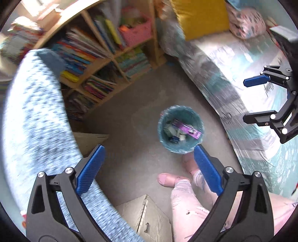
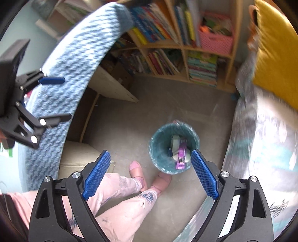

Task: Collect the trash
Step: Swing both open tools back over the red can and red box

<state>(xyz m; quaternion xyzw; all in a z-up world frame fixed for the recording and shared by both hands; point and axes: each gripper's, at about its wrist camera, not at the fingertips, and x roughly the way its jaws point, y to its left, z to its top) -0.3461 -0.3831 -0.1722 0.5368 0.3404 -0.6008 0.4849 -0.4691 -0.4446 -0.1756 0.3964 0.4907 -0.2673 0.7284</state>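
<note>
A teal trash bin [image 1: 168, 143] stands on the grey floor and also shows in the right wrist view [image 2: 162, 163]. Inside it lie a purple box [image 1: 187, 128] [image 2: 181, 154] and several crumpled pieces. My left gripper [image 1: 149, 163] is open and empty, high above the floor, with the bin beyond its right finger. My right gripper [image 2: 150, 171] is open and empty, above the bin's near side. The right gripper shows at the right edge of the left wrist view [image 1: 255, 99]. The left gripper shows at the left edge of the right wrist view [image 2: 55, 98].
A wooden bookshelf [image 1: 111, 55] [image 2: 182, 48] full of books stands behind the bin. A bed [image 1: 242, 83] with a yellow pillow [image 1: 201, 16] is on the right. A blue knitted chair [image 1: 37, 111] and a cardboard box [image 1: 147, 214] are on the left. The person's legs and feet [image 2: 130, 186] stand beside the bin.
</note>
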